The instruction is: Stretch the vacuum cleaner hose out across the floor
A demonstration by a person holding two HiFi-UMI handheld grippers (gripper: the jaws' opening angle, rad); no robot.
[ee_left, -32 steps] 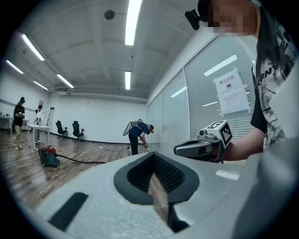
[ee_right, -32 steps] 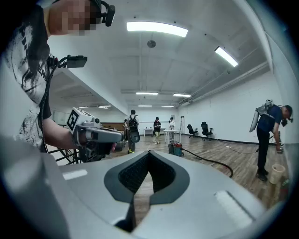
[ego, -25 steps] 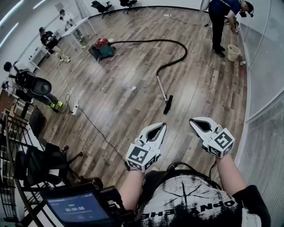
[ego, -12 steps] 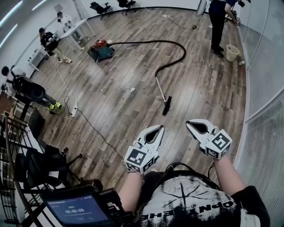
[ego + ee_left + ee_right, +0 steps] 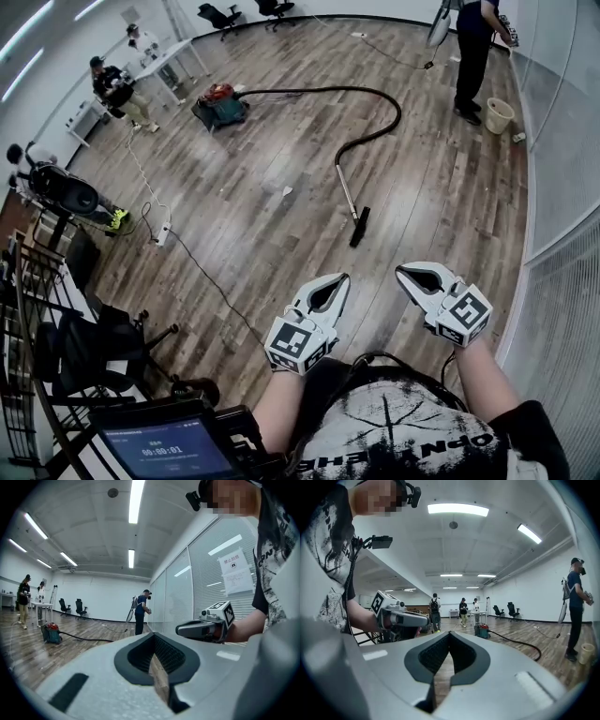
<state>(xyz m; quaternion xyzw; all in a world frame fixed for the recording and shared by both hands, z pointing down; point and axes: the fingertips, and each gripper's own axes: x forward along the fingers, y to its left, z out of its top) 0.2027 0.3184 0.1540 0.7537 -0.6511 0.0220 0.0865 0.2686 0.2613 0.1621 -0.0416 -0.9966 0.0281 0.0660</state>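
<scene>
The vacuum cleaner body (image 5: 221,101), red and green, sits far off on the wood floor. Its black hose (image 5: 394,111) loops right, then bends back to the metal wand (image 5: 346,187) and the black floor head (image 5: 359,227). Both grippers hover in front of my chest, well short of the floor head. My left gripper (image 5: 342,278) is shut and empty, and so is my right gripper (image 5: 401,272). The left gripper view shows the vacuum (image 5: 50,633), the hose (image 5: 86,638) and the right gripper (image 5: 179,630). The right gripper view shows the vacuum (image 5: 482,630) and the hose (image 5: 520,644).
A person (image 5: 473,52) stands at the far right by a pale basket (image 5: 499,115) and the glass wall. Two people are at a white table (image 5: 169,58) far left. A thin cable with a power strip (image 5: 161,232) crosses the floor on the left. Chairs (image 5: 94,347) crowd the lower left.
Both grippers stay shut and have hardly moved. The head view has shifted slightly, and the person at the far right has turned.
</scene>
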